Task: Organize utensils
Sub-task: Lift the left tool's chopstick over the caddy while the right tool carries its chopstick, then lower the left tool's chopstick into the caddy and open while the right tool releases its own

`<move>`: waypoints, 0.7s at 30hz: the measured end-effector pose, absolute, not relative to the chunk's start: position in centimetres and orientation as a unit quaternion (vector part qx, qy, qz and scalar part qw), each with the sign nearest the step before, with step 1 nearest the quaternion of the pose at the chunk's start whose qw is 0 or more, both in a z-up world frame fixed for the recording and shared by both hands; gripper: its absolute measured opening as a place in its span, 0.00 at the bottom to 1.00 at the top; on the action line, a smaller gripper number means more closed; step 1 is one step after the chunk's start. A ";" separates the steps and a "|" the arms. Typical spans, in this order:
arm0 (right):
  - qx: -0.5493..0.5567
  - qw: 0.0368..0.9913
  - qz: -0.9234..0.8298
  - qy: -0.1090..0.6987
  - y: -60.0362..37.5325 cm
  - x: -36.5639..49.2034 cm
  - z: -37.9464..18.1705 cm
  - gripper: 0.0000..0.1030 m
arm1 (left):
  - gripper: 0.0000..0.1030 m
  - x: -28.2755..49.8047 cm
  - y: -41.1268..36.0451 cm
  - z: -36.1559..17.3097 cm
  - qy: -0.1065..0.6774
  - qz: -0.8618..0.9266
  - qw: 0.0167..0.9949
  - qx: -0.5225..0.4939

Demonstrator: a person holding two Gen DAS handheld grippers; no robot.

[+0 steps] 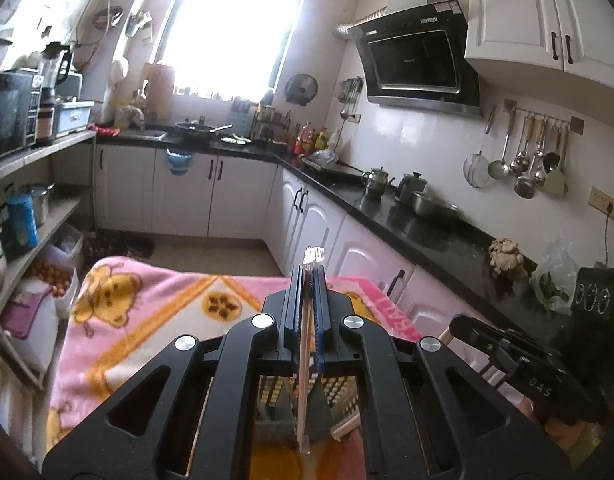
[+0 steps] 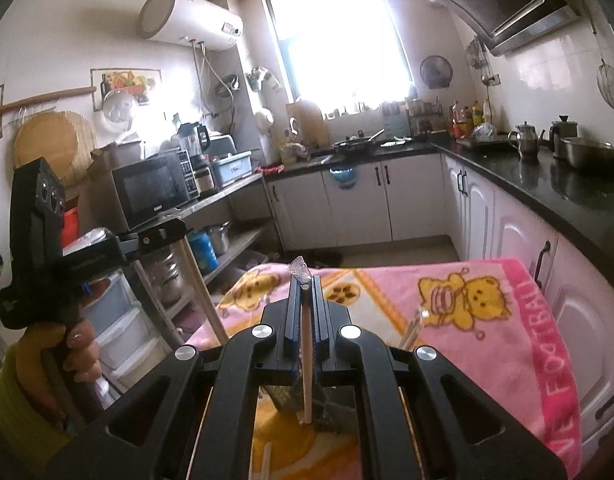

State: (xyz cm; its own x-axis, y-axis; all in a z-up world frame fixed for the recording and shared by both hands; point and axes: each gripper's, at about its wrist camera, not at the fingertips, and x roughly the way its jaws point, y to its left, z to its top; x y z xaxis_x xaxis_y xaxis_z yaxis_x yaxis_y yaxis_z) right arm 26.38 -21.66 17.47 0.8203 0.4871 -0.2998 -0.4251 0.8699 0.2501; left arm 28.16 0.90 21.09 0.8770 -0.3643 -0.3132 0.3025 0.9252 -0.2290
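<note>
Between the two black fingers of the left gripper [image 1: 310, 276], a thin pale chopstick [image 1: 303, 360] is pinched tight, with no gap left beside it. It is held standing up, with its clear, sparkly top [image 1: 314, 255] poking out just past the fingertips. Its lower end is seen under the fingers, in front of a dark slotted holder [image 1: 307, 404] that is partly hidden by the gripper. Below the fingers a pink blanket [image 1: 155, 312] with yellow bears is spread. Off to the right of the fingers the right gripper [image 1: 451, 330] is seen, with a stick in its tip. In the right wrist view, a second thin pale chopstick [image 2: 305, 360] is squeezed just as tightly between the fingers of the right gripper [image 2: 305, 282]. Its clear top [image 2: 299, 270] is tilted a little to the left above the fingertips. Under these fingers the dark holder [image 2: 327, 408] and the pink blanket [image 2: 507, 320] are seen again. Far to the left of the fingers the left gripper [image 2: 178, 227] is held up by a hand [image 2: 73, 354], and a long pale stick [image 2: 201, 288] is seen hanging down from it.
</note>
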 end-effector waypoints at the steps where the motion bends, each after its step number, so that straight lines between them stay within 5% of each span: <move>1: 0.087 0.951 0.239 0.177 -21.6 26.6 17.7 0.05 | 0.01 28.4 0.8 21.2 0.177 -0.173 0.965 -0.086; 21: 0.087 0.958 0.214 0.172 -20.4 31.1 17.4 0.05 | 0.01 31.9 0.8 18.6 0.177 -0.145 0.970 -0.078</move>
State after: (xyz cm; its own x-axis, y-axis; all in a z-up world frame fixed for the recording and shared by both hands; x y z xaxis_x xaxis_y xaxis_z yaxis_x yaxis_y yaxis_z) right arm 31.12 -20.39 17.44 0.8493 0.4401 -0.2916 -0.3803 0.8931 0.2401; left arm 31.91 0.83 18.59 0.8952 -0.3096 -0.3205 0.2542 0.9455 -0.2035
